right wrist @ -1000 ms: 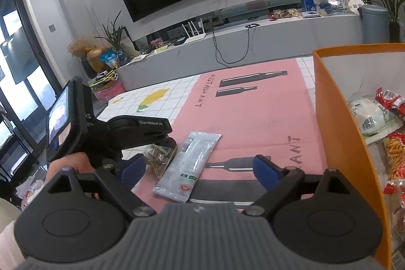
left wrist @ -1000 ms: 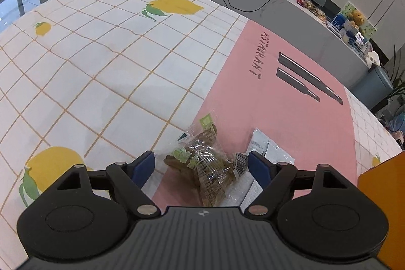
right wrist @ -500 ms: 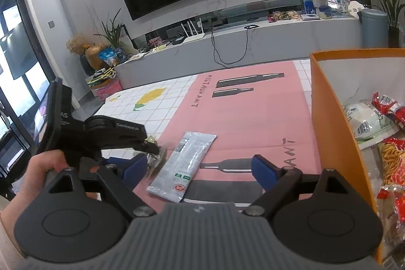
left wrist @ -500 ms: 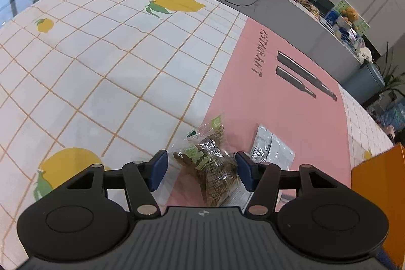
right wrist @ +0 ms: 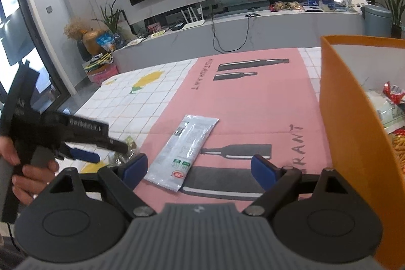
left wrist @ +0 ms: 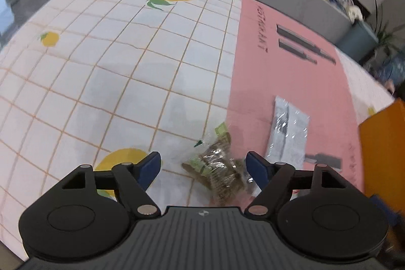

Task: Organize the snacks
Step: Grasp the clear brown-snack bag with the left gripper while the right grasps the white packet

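Left gripper (left wrist: 203,165) low over counter (left wrist: 106,72), fingers (left wrist: 149,166) spread wide, nothing pinched. Clear-wrapped brown snack pack (left wrist: 217,168) lying on counter between the blue pads, closer to the right-hand pad; contact w/ either pad can't be told. Pack sits at seam where lemon-print checked cloth meets pink placemat (left wrist: 291,77), toward near edge of counter.

Silver flat packet (left wrist: 288,133) flat on pink placemat just beside snack pack, on the side toward orange box (left wrist: 382,151); apart from box. Orange box at right edge of counter, w/ red and white snack bags (right wrist: 389,103) inside.

Right gripper (right wrist: 197,167) held above near edge of counter, fingers (right wrist: 263,170) spread wide, empty. Near end of silver flat packet seen between them from right wrist view, not touched. Left gripper also seen from that view at left, gripped by bare hand (right wrist: 30,168), snack pack partly hidden behind its fingers.

Blurred left wrist view.
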